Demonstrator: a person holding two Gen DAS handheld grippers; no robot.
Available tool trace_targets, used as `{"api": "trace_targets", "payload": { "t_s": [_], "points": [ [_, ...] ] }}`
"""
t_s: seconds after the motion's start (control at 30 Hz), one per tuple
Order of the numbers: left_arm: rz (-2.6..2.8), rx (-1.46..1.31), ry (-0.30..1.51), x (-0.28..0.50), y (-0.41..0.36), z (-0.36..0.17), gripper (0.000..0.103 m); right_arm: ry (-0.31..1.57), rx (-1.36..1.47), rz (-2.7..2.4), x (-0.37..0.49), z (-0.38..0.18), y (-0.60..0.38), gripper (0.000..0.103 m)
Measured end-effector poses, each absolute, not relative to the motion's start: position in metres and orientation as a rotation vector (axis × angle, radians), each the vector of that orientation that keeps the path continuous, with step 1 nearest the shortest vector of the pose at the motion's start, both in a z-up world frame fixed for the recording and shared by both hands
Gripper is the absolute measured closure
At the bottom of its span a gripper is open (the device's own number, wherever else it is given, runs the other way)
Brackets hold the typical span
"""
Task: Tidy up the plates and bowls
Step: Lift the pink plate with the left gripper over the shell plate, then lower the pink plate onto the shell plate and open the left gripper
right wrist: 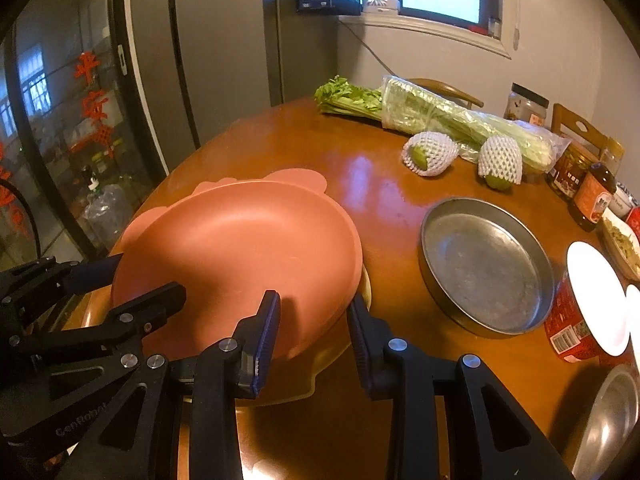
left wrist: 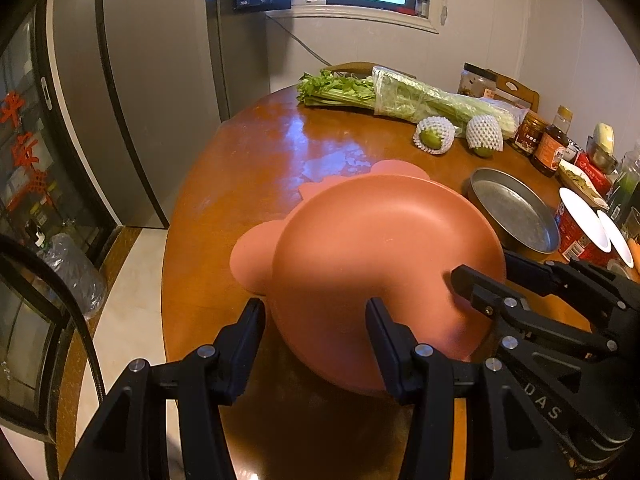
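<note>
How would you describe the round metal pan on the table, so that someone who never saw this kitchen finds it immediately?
Start at the brown wooden table below the window. Right of the big pink plate and nearer than the two net-wrapped green fruits, a shallow metal pan lies flat. It is the only dull grey, empty, straight-walled dish among the coloured ones.

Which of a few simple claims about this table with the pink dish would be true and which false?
1. The pink plate has rounded ears on its rim. True.
2. The round metal pan is full of food. False: it is empty.
3. Celery lies at the far side of the wooden table. True.
4. Both fruits in white foam netting sit inside the metal pan. False: they lie on the table beyond it.
5. The pink plate rests directly on the table. False: a pale yellow plate shows under it.
</note>
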State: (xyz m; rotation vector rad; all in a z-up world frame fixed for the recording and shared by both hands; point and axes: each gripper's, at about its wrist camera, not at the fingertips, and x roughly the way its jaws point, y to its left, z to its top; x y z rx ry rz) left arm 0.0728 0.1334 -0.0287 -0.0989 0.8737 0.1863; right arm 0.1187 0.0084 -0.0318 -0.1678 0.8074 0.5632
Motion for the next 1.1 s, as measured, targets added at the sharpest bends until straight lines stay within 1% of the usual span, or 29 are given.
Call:
{"api": "trace_targets", "payload": {
  "t_s": [0.33, 0.67, 0.77, 0.97, 1.03, 1.1],
  "points": [
    [0.176, -0.113, 0.870, 0.066, 0.137, -0.026, 0.051, 0.824, -0.161, 0.565, 0.115, -0.031, 0.006, 0.067],
    [0.180, -0.110, 0.876, 0.063, 0.136, -0.027, 0.050, 0.821, -0.158, 0.554, 0.112, -0.030, 0.007, 0.064],
    [0.183, -0.117, 0.869, 0.060, 0.138, -0.025, 0.050, 0.809, -0.170, 0.540, 0.110, -0.026, 0.004, 0.059],
    [0.181, -0.117, 0.867, 0.059, 0.138, -0.023, 0.050, 0.819, -0.182, 0.527, 0.110, -0.028, 0.004, 0.057],
    [0.181, -0.118, 0.865, 0.059, 0.138, -0.023, 0.050, 0.815, -0.198, 0.525, 0.110, -0.028, 0.006, 0.054],
    [0.180, -0.117, 0.862, 0.057, 0.137, -0.021, 0.050, 0.809, -0.206, 0.531, 0.109, -0.027, 0.008, 0.053]
  ]
}}
